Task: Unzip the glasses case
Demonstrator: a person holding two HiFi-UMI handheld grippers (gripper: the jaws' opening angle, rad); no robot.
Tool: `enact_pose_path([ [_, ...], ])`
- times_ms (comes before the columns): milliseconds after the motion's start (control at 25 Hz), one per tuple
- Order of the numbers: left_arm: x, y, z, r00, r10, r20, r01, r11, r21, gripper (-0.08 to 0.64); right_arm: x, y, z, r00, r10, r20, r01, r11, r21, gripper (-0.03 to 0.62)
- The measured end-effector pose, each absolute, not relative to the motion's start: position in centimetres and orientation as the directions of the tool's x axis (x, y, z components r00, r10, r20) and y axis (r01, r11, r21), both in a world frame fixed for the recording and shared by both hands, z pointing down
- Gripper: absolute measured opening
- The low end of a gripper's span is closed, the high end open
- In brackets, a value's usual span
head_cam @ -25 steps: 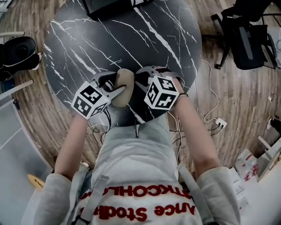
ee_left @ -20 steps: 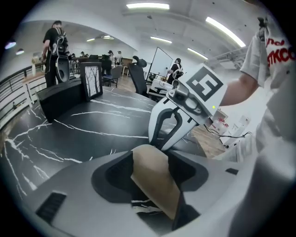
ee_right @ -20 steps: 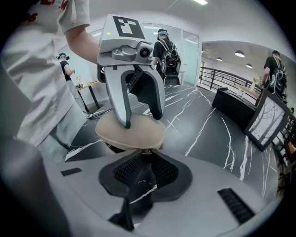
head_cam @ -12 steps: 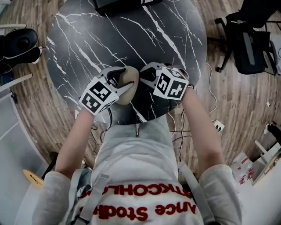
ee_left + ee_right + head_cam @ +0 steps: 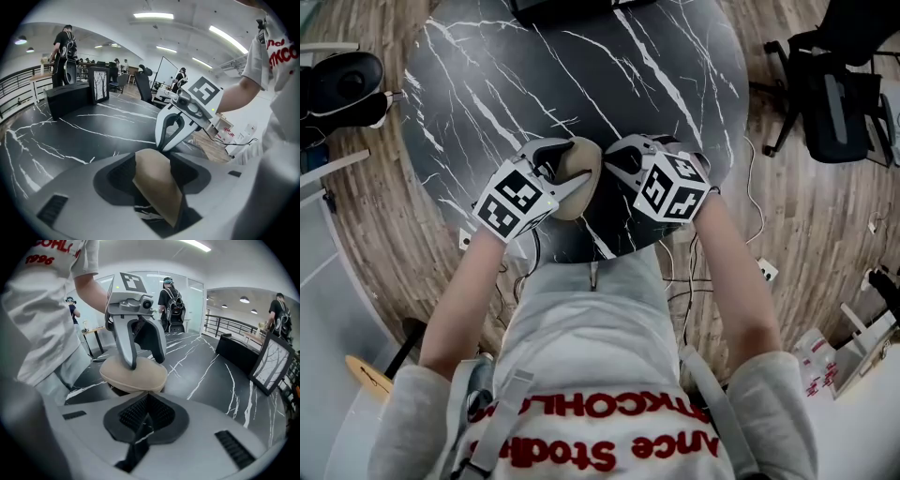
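Beige glasses case (image 5: 581, 159) pinched by left gripper (image 5: 566, 174) fingers, angled down; right gripper (image 5: 146, 405) fingers pressed together.

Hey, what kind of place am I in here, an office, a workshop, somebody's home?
Most likely an open-plan office or lab: a wheeled office chair, long ceiling strip lights, and other people standing beyond this black marble-look table.

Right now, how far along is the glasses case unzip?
Done: left gripper clamps the glasses case. In hand: right gripper has its tips shut at the case's end; the zip pull can't be made out. To do: the whole unzip, since the case looks fully closed.
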State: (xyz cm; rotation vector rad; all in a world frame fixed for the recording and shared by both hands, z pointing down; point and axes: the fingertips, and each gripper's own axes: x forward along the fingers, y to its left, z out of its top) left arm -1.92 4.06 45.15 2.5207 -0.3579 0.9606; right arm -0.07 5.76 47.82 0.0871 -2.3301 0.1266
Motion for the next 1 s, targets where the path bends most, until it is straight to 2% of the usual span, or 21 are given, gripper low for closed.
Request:
enact_pose_path([
  [80, -1.9, 4.0, 45.2, 0.731, -0.098, 0.676, -0.380, -0.881, 0.283, 0.238, -0.8, 6.8, 47.4, -0.705, -0.004, 0.709, -0.074, 0.995, -0.069, 0.014],
  [160, -1.9, 4.1, 45.2, 0.730, -0.103, 0.675, -0.379, -0.884, 0.275, 0.235, -1.1, 7.1, 47.3, -0.706, -0.031, 0.707, -0.108, 0.992, -0.065, 0.014],
  [320, -1.8, 4.2, 45.1, 0.722, -0.100, 0.685, -0.377, -0.886, 0.268, 0.235, 0.4, 5.5, 47.5, -0.697, -0.135, 0.704, -0.347, 0.923, -0.166, 0.015],
  [440, -1.8, 4.1, 45.1, 0.724, -0.112, 0.681, -0.386, -0.884, 0.264, 0.235, 1.7, 3.8, 47.3, -0.691, -0.201, 0.695, -0.554, 0.764, -0.331, 0.017],
  [520, -1.8, 4.1, 45.0, 0.725, -0.127, 0.677, -0.398, -0.880, 0.261, 0.233, 1.8, 3.6, 47.3, -0.712, -0.204, 0.671, -0.615, 0.643, -0.457, 0.018],
  [640, -1.6, 4.2, 45.0, 0.716, -0.139, 0.685, -0.405, -0.881, 0.244, 0.232, 1.4, 4.0, 47.5, -0.743, -0.209, 0.636, -0.637, 0.512, -0.576, 0.025],
  [840, -1.7, 4.2, 45.1, 0.717, -0.142, 0.683, -0.406, -0.881, 0.244, 0.232, 1.0, 4.5, 48.3, -0.762, -0.200, 0.615, -0.639, 0.386, -0.666, 0.058],
  [1000, -1.7, 4.1, 45.0, 0.729, -0.150, 0.668, -0.409, -0.877, 0.250, 0.232, 1.2, 4.4, 48.6, -0.824, -0.205, 0.529, -0.566, 0.238, -0.790, 0.058],
])
